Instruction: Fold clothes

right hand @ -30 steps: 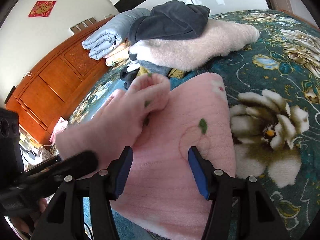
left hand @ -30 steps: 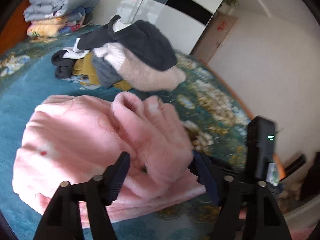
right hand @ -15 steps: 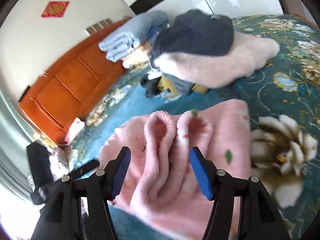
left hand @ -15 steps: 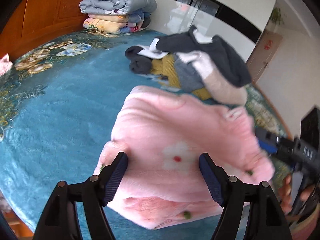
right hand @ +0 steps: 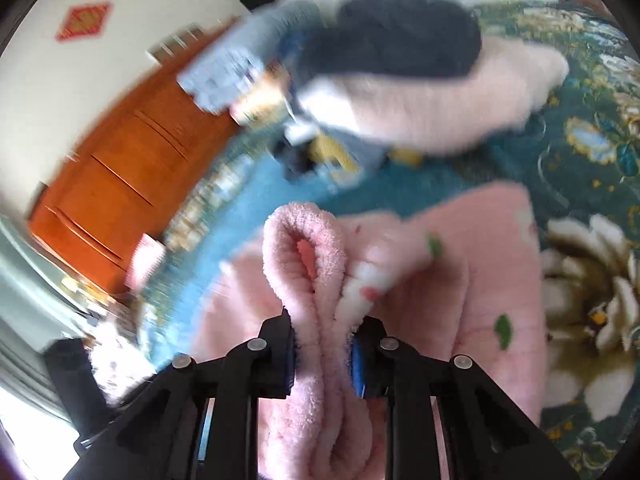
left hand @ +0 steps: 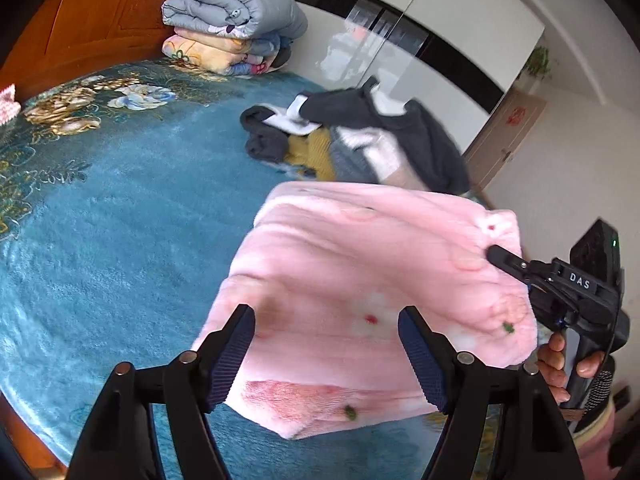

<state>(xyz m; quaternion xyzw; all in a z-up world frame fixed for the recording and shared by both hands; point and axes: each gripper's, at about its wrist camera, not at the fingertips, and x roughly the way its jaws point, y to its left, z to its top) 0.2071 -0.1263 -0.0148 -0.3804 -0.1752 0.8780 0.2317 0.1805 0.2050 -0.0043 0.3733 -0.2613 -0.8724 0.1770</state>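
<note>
A folded pink fleece garment (left hand: 360, 280) with small flower and leaf prints lies on the blue floral bedspread (left hand: 112, 216). My left gripper (left hand: 326, 354) is open above its near edge, with nothing between its fingers. In the left wrist view the right gripper (left hand: 500, 256) pinches the garment's right edge, a hand on its handle. In the right wrist view my right gripper (right hand: 324, 356) is shut on a bunched fold of the pink garment (right hand: 320, 280), which loops up between the pads.
A heap of unfolded clothes (left hand: 360, 140), dark grey, white, mustard and beige, lies behind the pink garment. Folded quilts (left hand: 232, 28) are stacked at the wooden headboard (left hand: 88, 20). White wardrobe doors (left hand: 400, 40) stand beyond the bed.
My right gripper has shut on the garment's folded edge. My left gripper let go of the pink fleece, swung left and now stays open over the near side.
</note>
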